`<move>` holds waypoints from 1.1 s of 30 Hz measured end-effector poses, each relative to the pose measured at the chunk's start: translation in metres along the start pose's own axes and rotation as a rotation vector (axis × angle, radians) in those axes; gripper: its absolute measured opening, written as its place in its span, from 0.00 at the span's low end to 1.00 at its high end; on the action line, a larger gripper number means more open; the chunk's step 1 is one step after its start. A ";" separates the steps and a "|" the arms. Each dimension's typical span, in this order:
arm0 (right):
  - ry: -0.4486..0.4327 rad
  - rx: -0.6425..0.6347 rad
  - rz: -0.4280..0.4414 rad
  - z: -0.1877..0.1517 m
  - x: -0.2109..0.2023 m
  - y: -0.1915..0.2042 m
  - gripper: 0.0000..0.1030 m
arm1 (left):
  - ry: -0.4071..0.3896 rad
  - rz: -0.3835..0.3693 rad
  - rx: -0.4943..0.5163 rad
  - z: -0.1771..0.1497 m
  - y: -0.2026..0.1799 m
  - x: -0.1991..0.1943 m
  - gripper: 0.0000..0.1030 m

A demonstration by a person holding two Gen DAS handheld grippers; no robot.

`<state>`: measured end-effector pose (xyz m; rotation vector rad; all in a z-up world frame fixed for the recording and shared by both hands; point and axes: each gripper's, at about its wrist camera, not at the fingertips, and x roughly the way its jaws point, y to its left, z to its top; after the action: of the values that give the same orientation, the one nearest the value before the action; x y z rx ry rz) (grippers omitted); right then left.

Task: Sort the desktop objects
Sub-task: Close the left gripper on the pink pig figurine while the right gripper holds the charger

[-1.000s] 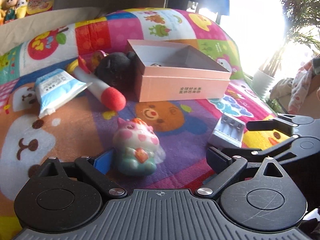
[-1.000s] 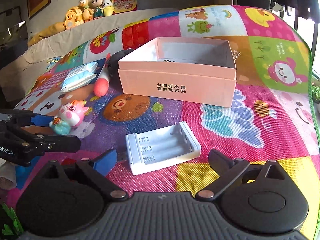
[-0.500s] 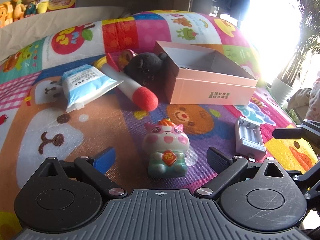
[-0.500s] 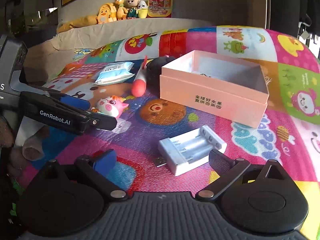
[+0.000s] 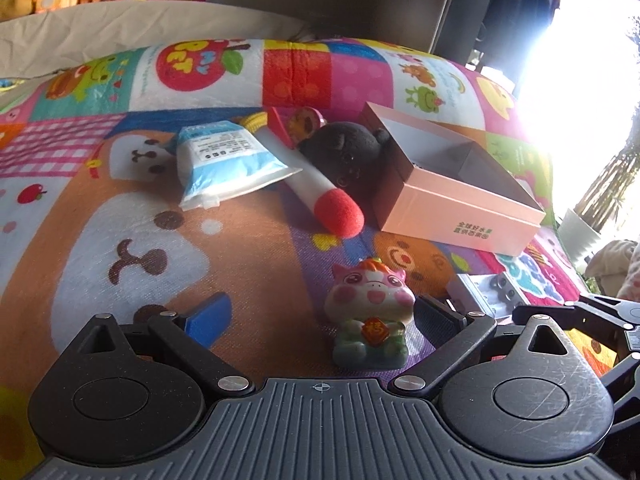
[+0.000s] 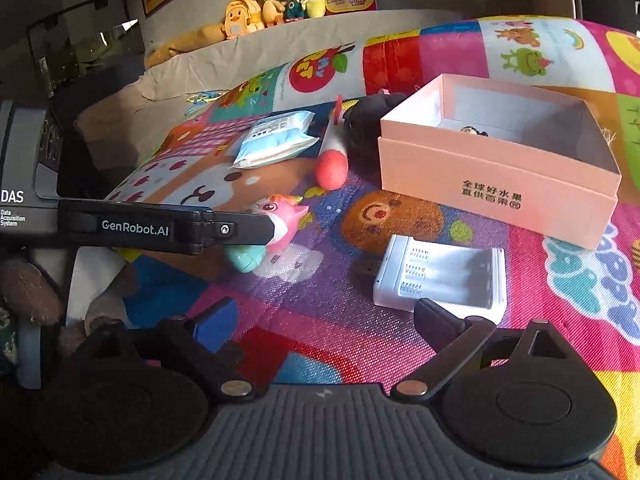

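A pink and green pig figurine (image 5: 370,312) stands on the colourful mat between the fingers of my open left gripper (image 5: 322,316), close to the right finger. In the right wrist view the left gripper's finger (image 6: 244,230) overlaps the pig (image 6: 280,220). A white battery charger (image 6: 440,276) lies just ahead of my open right gripper (image 6: 326,320), by its right finger; nothing is between the fingers. The open pink box (image 6: 500,192) sits behind it, with a small item inside. The same box (image 5: 460,216) and charger (image 5: 492,292) show in the left wrist view.
A blue wipes pack (image 5: 224,160), a white stick toy with a red foam tip (image 5: 320,192) and a black plush (image 5: 344,152) lie left of the box. Plush toys (image 6: 280,0) line the back ledge. The right gripper's finger (image 5: 560,312) reaches in at the right edge.
My left gripper has swung left and come forward, so the pig now sits between its fingers. My right gripper has closed in on the charger, which now lies by its right finger.
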<state>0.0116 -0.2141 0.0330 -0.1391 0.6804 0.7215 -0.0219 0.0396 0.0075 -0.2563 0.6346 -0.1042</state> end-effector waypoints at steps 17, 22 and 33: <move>0.054 0.157 -0.330 0.021 0.040 -0.023 1.00 | 0.001 0.000 0.002 0.000 0.000 0.000 0.99; 0.053 0.117 -0.345 0.021 0.040 -0.020 0.89 | 0.001 0.002 0.005 0.000 0.000 0.000 0.99; 0.033 0.199 -0.414 -0.013 -0.007 -0.049 0.89 | 0.011 0.015 0.196 -0.003 -0.035 0.004 0.99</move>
<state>0.0331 -0.2594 0.0217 -0.1048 0.7224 0.2536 -0.0211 0.0044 0.0119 -0.0613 0.6327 -0.1524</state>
